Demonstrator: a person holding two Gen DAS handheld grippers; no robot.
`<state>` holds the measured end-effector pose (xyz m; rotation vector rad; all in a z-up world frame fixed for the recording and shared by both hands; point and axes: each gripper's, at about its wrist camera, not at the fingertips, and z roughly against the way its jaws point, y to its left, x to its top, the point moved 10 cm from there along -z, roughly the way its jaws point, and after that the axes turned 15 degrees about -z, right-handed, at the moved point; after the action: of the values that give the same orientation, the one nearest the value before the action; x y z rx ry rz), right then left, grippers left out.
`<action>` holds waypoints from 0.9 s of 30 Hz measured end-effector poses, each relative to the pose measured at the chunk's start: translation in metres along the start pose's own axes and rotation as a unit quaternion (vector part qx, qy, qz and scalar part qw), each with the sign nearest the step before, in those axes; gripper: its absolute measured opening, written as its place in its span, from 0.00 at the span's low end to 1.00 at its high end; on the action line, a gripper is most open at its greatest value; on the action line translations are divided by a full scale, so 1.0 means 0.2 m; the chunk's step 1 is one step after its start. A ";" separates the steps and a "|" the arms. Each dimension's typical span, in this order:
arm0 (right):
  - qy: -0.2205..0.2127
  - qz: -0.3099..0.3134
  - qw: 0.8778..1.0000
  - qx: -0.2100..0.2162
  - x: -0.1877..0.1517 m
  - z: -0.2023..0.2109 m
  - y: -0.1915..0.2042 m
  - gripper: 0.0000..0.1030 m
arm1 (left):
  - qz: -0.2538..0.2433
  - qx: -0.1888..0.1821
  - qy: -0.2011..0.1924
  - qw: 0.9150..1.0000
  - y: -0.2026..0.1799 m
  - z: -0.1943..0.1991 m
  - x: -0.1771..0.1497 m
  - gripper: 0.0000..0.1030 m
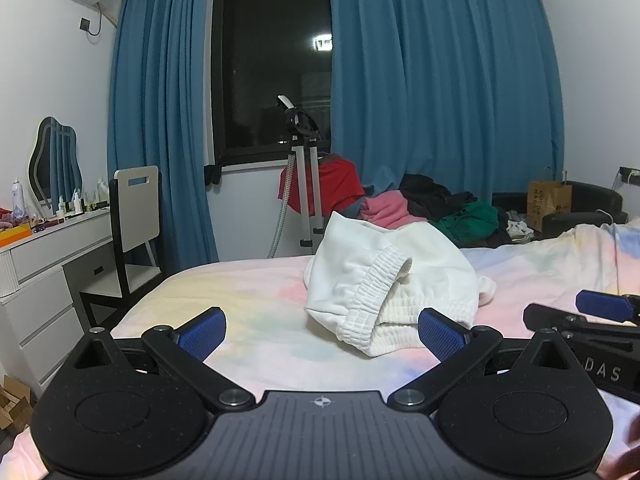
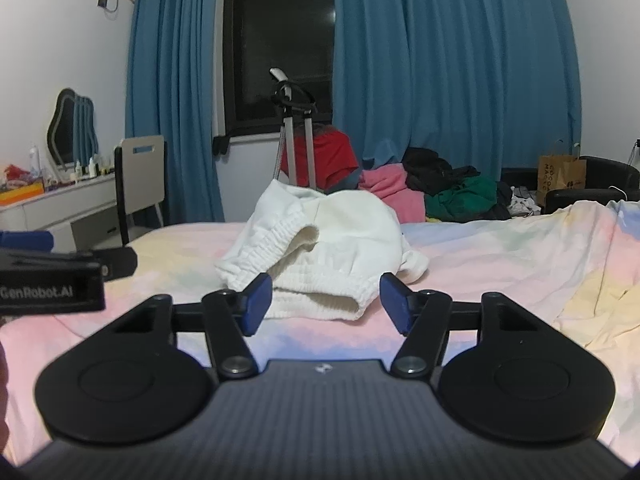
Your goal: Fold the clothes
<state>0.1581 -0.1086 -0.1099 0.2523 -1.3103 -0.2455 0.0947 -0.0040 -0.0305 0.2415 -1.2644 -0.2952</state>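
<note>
Your right hand-held gripper [image 1: 600,312] is cut off by the right frame edge in the left wrist view. The white garment [image 2: 320,248] hides its own far side and the stand's base behind it. Items on the desk [image 1: 48,236] at left are too small to identify.

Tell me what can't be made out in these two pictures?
- White garment: its type; it's bunched up in both views.
- Clothes pile behind it: single pieces, too tangled and small.
- Bottles on the dresser: labels too small.
- Right gripper in the left wrist view: cut off by the right edge.
- Window: dark outside.
</note>
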 end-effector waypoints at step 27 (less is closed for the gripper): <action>0.026 -0.074 0.996 -0.033 0.00 0.00 -0.12 0.22 | -0.042 -0.006 0.016 0.999 -0.11 -0.23 -0.01 1.00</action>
<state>0.1568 -0.1310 -0.1181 0.2980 -1.2302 -0.4045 0.1359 -0.0239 -0.0525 0.2897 -1.2220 -0.3699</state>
